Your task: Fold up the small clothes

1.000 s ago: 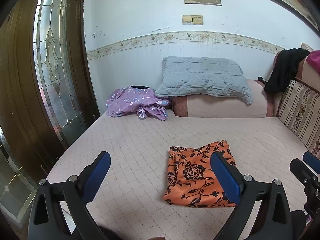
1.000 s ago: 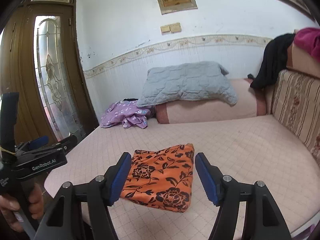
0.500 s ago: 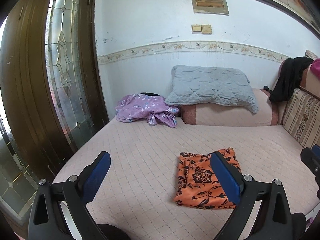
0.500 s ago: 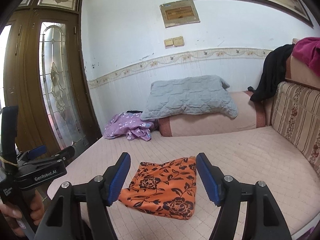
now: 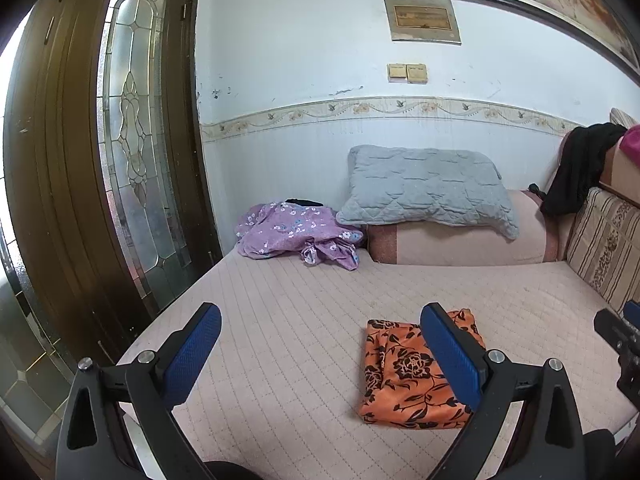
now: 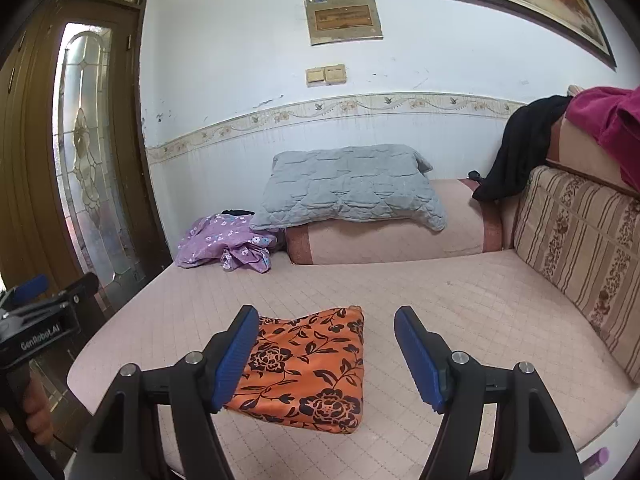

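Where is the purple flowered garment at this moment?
In both wrist views the purple flowered garment lies crumpled at the bed's far left corner, beside the grey pillow and near the glass door.

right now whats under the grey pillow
The grey pillow lies on a pink bolster, overhanging its front. How far the bolster runs beneath is hidden. The purple garment is beside it, not under.

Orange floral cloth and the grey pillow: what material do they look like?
Orange cloth: looks like thin, smooth woven fabric, maybe satin-like synthetic; it lies flat with soft creases and a faint sheen on the black flower print. Grey pillow: matte quilted cover, probably cotton or microfibre; stitched wavy panels puff between the seams. Fibre content can't be told from the pictures.
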Demonstrator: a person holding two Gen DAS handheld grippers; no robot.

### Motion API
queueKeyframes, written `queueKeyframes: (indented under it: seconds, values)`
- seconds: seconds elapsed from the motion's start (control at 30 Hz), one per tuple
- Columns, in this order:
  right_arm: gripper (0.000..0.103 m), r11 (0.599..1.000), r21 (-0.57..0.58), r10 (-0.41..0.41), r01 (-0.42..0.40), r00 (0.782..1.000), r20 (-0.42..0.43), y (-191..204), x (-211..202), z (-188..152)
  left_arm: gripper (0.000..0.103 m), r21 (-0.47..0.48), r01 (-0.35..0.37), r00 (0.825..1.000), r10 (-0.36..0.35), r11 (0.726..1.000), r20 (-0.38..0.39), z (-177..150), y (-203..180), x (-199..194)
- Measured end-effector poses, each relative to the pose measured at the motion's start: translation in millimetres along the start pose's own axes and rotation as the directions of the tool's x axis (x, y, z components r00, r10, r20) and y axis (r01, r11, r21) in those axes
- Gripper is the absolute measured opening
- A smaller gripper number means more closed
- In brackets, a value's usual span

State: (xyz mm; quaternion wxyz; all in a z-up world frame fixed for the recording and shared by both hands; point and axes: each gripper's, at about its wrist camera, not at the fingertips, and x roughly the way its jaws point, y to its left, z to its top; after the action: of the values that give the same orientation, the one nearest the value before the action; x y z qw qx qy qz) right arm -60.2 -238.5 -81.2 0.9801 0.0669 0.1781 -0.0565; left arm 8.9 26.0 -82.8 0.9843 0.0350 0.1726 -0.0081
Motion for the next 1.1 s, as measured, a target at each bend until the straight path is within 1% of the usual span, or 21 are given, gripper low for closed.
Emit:
queueKeyframes:
  seconds: [0.13,0.27,0.4,0.47,0.67,0.87,1.1]
  values:
    - [0.074,1.0,-0.023,0.0,0.0,1.0,-0.012,5,5,0,0.1,0.008,-0.009,1.0,0.009,1.0,0.001,3,1,4]
    - [0.074,1.0,-0.023,-0.004,0.002,0.999,-0.045,7,13,-5,0.1,0.005,-0.018,1.0,0.018,1.0,0.002,4,3,7]
    - [0.074,1.0,-0.007,0.03,-0.03,0.996,-0.085,11,17,-12,0.1,0.002,-0.029,0.999,0.029,1.0,-0.016,1,5,12]
    - [0.074,0.999,-0.016,0.035,-0.037,0.995,-0.09,15,17,-15,0.1,0.004,-0.033,0.999,0.033,0.999,-0.024,-1,6,12]
    - [0.074,0.997,-0.041,0.06,-0.063,0.996,-0.067,26,6,-15,0.1,0.002,-0.031,0.999,0.031,1.0,-0.018,2,7,5]
    - [0.074,0.996,-0.051,0.064,-0.066,0.997,-0.038,30,-7,-9,0.1,-0.006,-0.025,1.0,0.025,1.0,0.009,6,9,-6]
    - [0.074,0.996,-0.057,0.064,-0.066,0.998,-0.024,31,-15,-7,0.1,-0.013,-0.024,1.0,0.024,1.0,0.02,8,10,-11]
